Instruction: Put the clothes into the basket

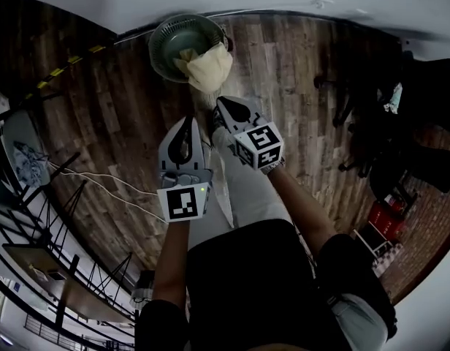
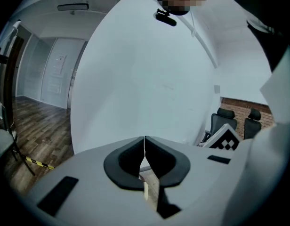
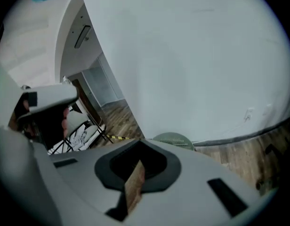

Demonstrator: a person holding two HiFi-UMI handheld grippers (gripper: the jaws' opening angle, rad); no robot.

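Note:
A round green basket [image 1: 166,42] stands on the wooden floor by the wall, and its rim [image 3: 173,138] also shows in the right gripper view. A cream cloth [image 1: 208,68] bunches over the basket's near rim and narrows down to my grippers. My right gripper [image 1: 219,103] is shut on it, with a tan fold [image 3: 134,185] pinched in the seam of the right gripper [image 3: 138,161]. My left gripper [image 1: 187,121] sits beside it, a little nearer to me. In its own view the left gripper [image 2: 144,149] is shut with a thin pale strip of cloth [image 2: 146,189] in the seam. White fabric [image 1: 243,189] hangs below both grippers.
A white cable [image 1: 93,181] trails over the floor at left, beside a metal rack with a patterned cloth [image 1: 24,159]. Yellow-black tape [image 1: 60,72] marks the floor at far left. Black office chairs [image 1: 371,123] and a red object [image 1: 386,221] stand at right.

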